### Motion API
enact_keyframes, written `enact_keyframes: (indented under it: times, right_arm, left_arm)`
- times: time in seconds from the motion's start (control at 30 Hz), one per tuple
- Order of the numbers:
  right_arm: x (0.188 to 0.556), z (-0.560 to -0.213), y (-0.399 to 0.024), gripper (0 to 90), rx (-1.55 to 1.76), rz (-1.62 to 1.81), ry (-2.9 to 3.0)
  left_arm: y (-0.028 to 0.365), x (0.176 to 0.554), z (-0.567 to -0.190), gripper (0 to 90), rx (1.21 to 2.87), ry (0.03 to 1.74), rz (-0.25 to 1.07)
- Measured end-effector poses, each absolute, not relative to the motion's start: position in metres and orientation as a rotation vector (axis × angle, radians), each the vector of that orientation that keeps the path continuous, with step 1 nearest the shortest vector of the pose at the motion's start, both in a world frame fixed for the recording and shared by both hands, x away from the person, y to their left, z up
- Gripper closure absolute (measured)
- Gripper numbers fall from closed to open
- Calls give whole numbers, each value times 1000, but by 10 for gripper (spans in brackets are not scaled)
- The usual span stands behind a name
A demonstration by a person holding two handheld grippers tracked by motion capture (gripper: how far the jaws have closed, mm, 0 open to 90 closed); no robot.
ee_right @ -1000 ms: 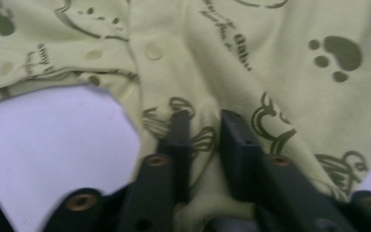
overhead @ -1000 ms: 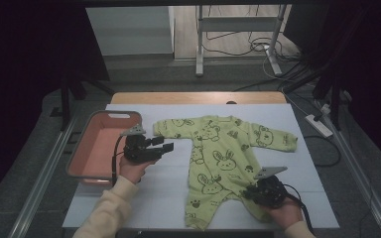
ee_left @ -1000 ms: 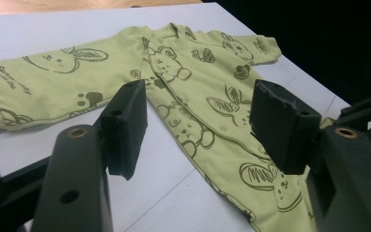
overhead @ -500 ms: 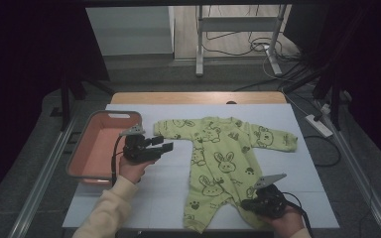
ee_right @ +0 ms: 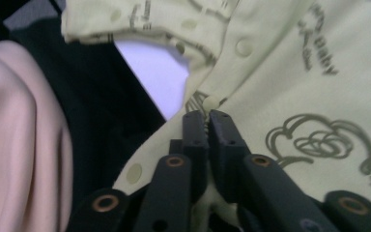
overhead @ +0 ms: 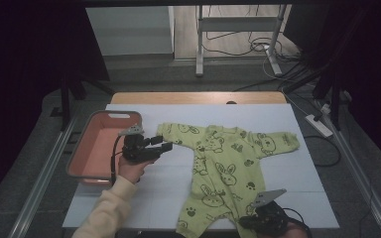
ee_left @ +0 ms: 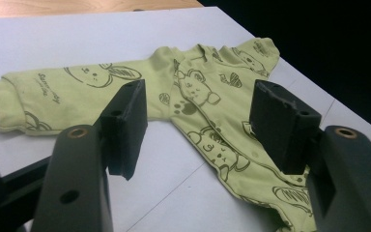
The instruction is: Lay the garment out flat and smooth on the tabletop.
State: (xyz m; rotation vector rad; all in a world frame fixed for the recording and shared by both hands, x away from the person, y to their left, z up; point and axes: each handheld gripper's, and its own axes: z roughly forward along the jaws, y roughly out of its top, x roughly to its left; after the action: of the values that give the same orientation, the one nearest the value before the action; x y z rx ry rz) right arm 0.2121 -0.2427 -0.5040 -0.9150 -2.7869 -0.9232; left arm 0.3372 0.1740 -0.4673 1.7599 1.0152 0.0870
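White sheeting covers the table [overhead: 168,188], with dark floor all round. At its near edge the right gripper [ee_right: 205,121] has just been closing, and its jaws pinch a leg hem of the yellow-green romper [overhead: 228,163], soft printed cotton with round snaps, spread flat mid-table. I judge a fold is starting: next, lift that hem toward the collar. Farther left, the left gripper [overhead: 164,145] hovers unclenched near a sleeve, beside a salmon plastic basket [overhead: 82,171].
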Motion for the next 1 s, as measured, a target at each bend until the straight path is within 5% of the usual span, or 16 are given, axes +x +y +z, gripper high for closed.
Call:
enact_keyframes:
  times: [0.1,0.23,1.0]
  right_arm:
    - [216,-498,-247,583,-994,-1062,-2768]
    - [234,-490,-260,500,-1168,-1247,-2733]
    - [361,-513,-318,426,-1850,-1223,-2718]
  left_arm:
    - [173,337,-467,387,1763,1013,87]
    - [172,337,-467,387,1767,1010,86]
    - [171,337,-468,387,1774,1011,92]
